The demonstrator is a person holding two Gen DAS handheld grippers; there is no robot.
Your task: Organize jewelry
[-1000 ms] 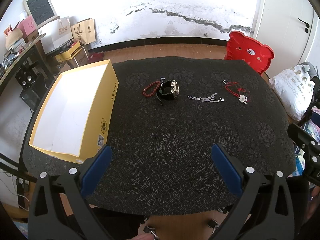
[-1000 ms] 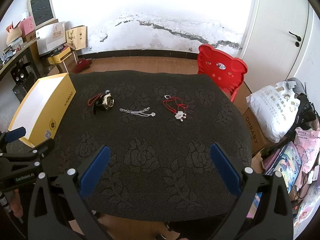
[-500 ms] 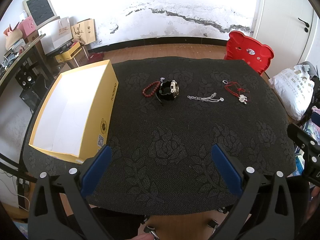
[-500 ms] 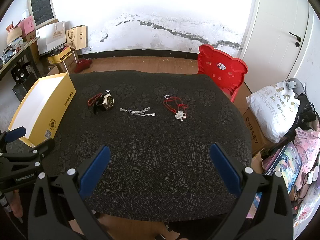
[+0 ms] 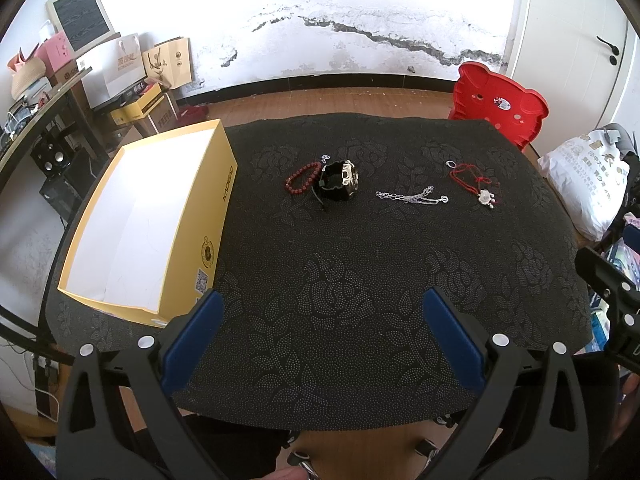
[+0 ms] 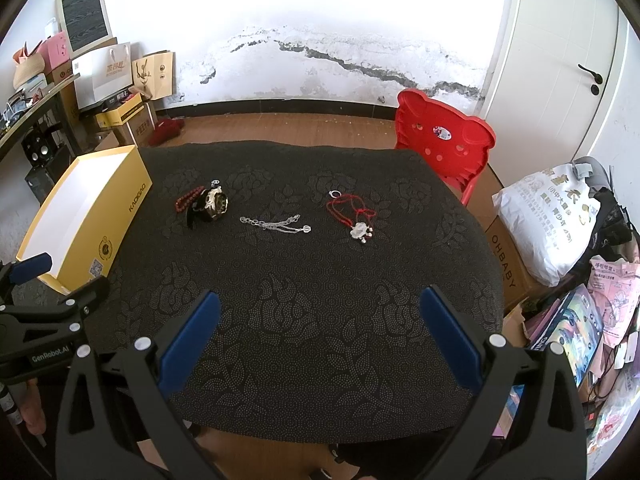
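Observation:
On the black patterned tablecloth point(image 5: 340, 264) lie a red bead bracelet point(image 5: 302, 178), a black and silver watch point(image 5: 340, 180), a silver chain point(image 5: 412, 197) and a red cord necklace with a silver pendant point(image 5: 476, 184). An open yellow box point(image 5: 140, 220) with a white inside stands at the table's left. The same items show in the right wrist view: bracelet point(image 6: 190, 199), watch point(image 6: 212, 205), chain point(image 6: 276, 226), necklace point(image 6: 354, 216), box point(image 6: 84, 216). My left gripper point(image 5: 320, 336) and right gripper point(image 6: 320, 336) are open and empty above the near table edge.
A red bear-shaped chair point(image 6: 444, 140) stands behind the table's far right corner. White bags and boxes point(image 6: 548, 220) crowd the floor at the right. A desk with boxes and bags point(image 5: 60, 92) stands at the far left. A door point(image 6: 568, 60) is at the right.

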